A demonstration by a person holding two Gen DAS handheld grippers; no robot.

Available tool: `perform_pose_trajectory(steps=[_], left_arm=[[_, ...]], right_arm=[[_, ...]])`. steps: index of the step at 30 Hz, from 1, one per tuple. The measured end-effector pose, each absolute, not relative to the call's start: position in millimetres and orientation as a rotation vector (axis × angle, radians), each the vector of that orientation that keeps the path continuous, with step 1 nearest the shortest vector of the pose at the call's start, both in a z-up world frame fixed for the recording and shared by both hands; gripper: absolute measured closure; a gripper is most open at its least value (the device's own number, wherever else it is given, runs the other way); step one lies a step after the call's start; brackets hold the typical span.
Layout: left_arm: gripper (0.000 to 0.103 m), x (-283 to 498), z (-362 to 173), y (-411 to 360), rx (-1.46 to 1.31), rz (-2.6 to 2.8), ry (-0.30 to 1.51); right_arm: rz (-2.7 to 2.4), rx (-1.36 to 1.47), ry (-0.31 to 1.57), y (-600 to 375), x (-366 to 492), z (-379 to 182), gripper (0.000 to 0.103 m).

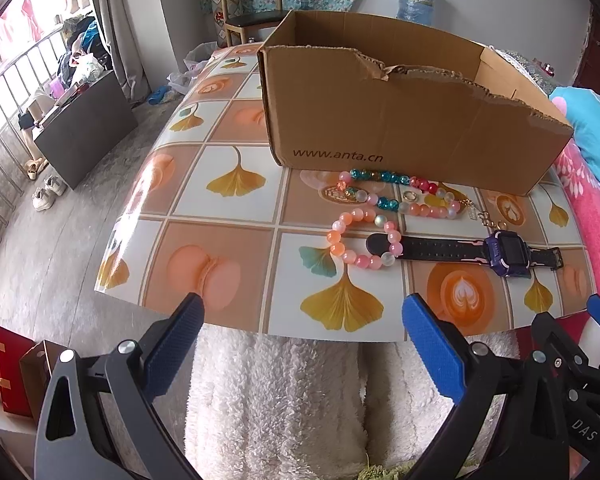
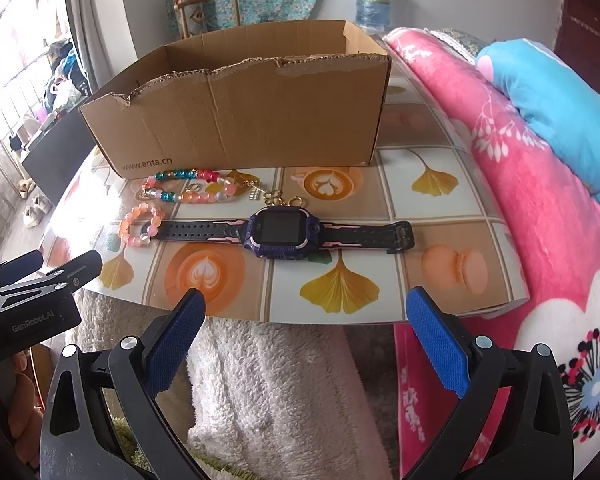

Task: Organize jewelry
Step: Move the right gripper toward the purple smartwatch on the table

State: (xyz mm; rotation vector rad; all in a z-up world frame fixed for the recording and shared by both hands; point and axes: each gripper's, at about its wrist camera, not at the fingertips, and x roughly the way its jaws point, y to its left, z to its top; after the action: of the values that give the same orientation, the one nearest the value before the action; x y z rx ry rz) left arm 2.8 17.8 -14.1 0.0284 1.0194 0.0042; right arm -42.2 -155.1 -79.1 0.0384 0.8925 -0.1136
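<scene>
An open cardboard box (image 1: 400, 120) (image 2: 240, 120) stands at the back of the tiled table (image 1: 228, 248) (image 2: 432, 216). In front of it lie a pink bead bracelet (image 1: 364, 240) (image 2: 140, 226), a mixed blue, red and pink bead bracelet (image 1: 400, 194) (image 2: 196, 188), small gold earrings (image 1: 488, 218) (image 2: 278, 199) and a purple watch with a black strap (image 1: 508, 250) (image 2: 282, 232). My left gripper (image 1: 304, 312) is open and empty, short of the table's front edge. My right gripper (image 2: 306, 308) is open and empty, just short of the edge, in line with the watch.
A pink and blue blanket (image 2: 540, 184) (image 1: 592, 184) lies right of the table. A white fluffy cloth (image 1: 276, 396) (image 2: 276, 392) is below the front edge. A chair (image 1: 248, 12) and a water bottle (image 1: 416, 0) stand behind the box.
</scene>
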Motion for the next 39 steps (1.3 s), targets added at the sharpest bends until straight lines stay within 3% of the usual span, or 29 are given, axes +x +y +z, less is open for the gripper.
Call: perform_pose_trajectory(steps=[29,39], left_arm=[[0.006,5.7,-17.9,21.1,0.036,0.021,1.028],[0.006,3.6,-14.0,26.7,0.048,-0.055,0.926]], right_arm=[[-0.123,0.008,0.874,-158.9,-40.0,-79.4,0.007],[-0.119,-0.063,0.794,-167.9,-33.9,-68.8,0.007]])
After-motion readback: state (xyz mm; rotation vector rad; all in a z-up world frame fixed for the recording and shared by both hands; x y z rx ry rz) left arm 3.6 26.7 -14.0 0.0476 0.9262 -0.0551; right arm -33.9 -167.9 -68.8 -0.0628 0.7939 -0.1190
